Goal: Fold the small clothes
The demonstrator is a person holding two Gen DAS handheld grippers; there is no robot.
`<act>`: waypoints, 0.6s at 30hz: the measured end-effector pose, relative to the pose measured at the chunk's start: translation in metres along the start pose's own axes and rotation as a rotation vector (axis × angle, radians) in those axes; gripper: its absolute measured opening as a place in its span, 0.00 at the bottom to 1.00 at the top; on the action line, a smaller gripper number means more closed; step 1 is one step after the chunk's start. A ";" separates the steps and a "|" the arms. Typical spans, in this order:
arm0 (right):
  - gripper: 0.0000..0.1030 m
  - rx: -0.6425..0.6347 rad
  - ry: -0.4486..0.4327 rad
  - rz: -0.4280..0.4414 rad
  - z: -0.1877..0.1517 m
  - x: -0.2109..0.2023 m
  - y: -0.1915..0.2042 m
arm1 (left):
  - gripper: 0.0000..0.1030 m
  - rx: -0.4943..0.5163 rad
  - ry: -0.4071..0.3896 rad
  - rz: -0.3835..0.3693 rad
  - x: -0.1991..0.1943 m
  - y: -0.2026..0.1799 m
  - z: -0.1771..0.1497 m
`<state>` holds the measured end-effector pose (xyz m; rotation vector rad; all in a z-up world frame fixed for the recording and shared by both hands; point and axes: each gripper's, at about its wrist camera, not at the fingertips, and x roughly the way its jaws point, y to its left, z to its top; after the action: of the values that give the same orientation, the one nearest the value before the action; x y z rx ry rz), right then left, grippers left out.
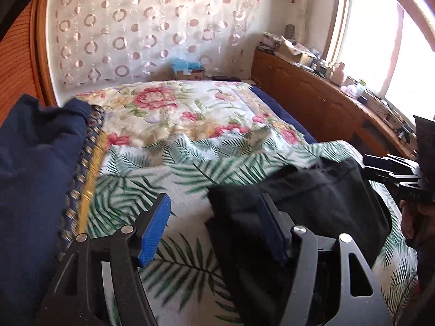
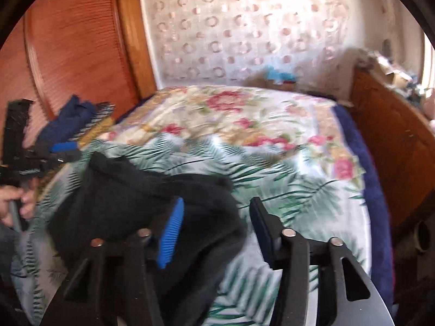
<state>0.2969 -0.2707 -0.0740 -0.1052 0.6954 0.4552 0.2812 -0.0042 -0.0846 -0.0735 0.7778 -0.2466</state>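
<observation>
Two tongs hang over the bed (image 1: pixel 190 114), both with jaws apart and holding nothing. The left gripper (image 1: pixel 214 231) is by the near left edge of the black cloth (image 1: pixel 312 198), the right gripper (image 2: pixel 217 231) by its right edge. Far bed lies bare.

Both wrist views close, angled down; share bed (image 1: pixel 190 114), right blurred.

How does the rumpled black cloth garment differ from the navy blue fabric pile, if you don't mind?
The rumpled black cloth garment lies on the palm-leaf sheet by both grippers; the navy blue fabric pile sits at the bed's left edge. Black is plain; navy adjoins patterned gold-trimmed cloth. Both lie unfolded.
</observation>
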 end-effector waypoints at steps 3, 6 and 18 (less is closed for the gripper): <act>0.60 -0.009 0.035 0.002 -0.006 0.008 0.006 | 0.65 0.010 0.031 -0.011 0.009 -0.004 -0.007; 0.62 0.001 0.083 -0.017 -0.012 0.022 0.005 | 0.65 -0.002 0.066 -0.025 0.019 -0.003 -0.010; 0.76 0.067 0.129 0.003 -0.007 0.046 -0.004 | 0.65 -0.007 0.107 -0.049 0.032 -0.008 -0.020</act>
<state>0.3257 -0.2592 -0.1092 -0.0706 0.8369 0.4302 0.2872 -0.0196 -0.1196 -0.0866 0.8845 -0.2966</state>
